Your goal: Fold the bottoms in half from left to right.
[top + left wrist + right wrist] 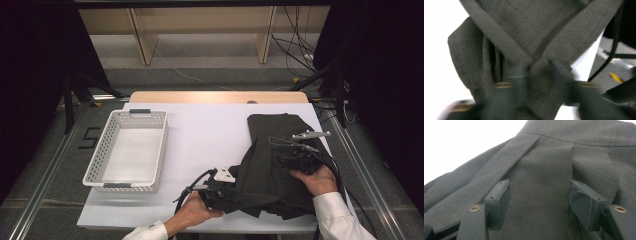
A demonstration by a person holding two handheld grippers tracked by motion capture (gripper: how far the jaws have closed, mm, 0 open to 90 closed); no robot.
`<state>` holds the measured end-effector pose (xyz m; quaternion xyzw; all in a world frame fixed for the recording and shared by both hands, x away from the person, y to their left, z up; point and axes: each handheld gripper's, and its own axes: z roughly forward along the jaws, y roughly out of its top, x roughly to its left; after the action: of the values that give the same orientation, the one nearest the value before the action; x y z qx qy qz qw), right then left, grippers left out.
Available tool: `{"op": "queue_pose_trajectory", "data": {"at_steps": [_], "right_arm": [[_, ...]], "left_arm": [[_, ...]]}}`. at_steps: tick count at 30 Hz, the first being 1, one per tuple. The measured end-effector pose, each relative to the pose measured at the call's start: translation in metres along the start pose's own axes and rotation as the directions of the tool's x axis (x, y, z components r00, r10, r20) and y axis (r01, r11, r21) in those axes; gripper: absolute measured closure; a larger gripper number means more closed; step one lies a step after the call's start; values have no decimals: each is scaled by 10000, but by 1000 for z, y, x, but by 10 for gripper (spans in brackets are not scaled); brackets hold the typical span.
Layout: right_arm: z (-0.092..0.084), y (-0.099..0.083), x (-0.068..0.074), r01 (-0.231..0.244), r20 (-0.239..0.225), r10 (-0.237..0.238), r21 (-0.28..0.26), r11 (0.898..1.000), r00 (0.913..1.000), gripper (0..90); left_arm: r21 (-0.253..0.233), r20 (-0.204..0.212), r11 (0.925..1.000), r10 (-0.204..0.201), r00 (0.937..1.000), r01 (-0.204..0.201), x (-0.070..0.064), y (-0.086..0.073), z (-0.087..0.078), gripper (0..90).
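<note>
High view shows, starting at the left, a white perforated basket [127, 150] standing on the counter [210, 130] with nothing in it, well apart from the work. To its right, near the front edge, the left gripper [220, 187] meets the near left corner of a dark grey garment [280, 165], which looks like folded trousers or a skirt. The garment lies on the right half of the counter with its long axis running from the near edge toward the far right, so its bulk stretches away and to the right of those jaws. In the left gripper view, a bunched fold of the cloth [536, 50] sits between the two blurred jaws, which stand narrowly apart; whether they still pinch the fabric or have let it go I cannot tell. Farther right, the right gripper [295, 160] rests on top of the garment's middle. The right gripper view has its jaws spread wide, pressed flat onto a pleat of the cloth [541, 175] without closing on it. The left hand [192, 212] is nearer the basket, so any move of the garment leftward would likely lead from that corner.
</note>
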<state>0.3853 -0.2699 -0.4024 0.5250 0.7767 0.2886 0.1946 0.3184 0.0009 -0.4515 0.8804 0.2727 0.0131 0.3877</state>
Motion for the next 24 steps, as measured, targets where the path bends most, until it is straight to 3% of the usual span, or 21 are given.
{"op": "queue_pose_trajectory", "data": {"at_steps": [2,5,7,8,9,10,11,13,15,18,20,24], "right_arm": [[1,-1,-1,-31,-37,31,0,10000,10000,352],[0,-1,-3,-79,-26,79,13,10000,10000,352],[0,-1,-4,-82,8,82,8,10000,10000,351],[-1,-1,-4,-97,21,97,15,10000,10000,351],[-2,-1,-4,-110,37,110,-8,9999,9999,350],[-4,-1,-5,-104,54,105,-40,9999,9999,350],[-6,-2,-5,-124,81,124,-76,9999,9999,348],[-10,-3,-10,-181,183,184,-173,9997,9997,342],[-14,-6,-18,-356,262,363,-253,9990,9990,335],[-19,-11,-32,-561,564,577,-288,9980,9967,308],[-23,-14,-41,-753,697,774,-324,9966,9946,296],[-27,-18,-55,-1043,904,1074,-383,9938,9901,295]], "left_arm": [[118,-210,9986,516,9984,-514,-7,-4,-3,852],[102,-198,9982,588,9981,-586,-8,-9,-9,883],[105,-61,9999,10,10000,-9,1,-19,-11,885],[205,-79,9998,-15,10000,16,3,-22,-12,880],[387,-38,9992,-53,10000,55,5,-23,-13,858],[388,-123,9992,-119,9999,124,8,-22,-15,760],[272,-253,9993,-257,9993,264,10,-20,-18,623],[-93,-330,9981,-614,9976,611,19,-12,-26,503],[-514,-443,9944,-946,9945,923,28,-2,-33,473],[-645,-550,9861,-1564,9862,1528,38,10,-30,420],[-564,-332,9791,-1976,9797,1955,40,15,-22,383],[-127,-268,9727,-2319,9724,2317,37,24,1,323]]}}
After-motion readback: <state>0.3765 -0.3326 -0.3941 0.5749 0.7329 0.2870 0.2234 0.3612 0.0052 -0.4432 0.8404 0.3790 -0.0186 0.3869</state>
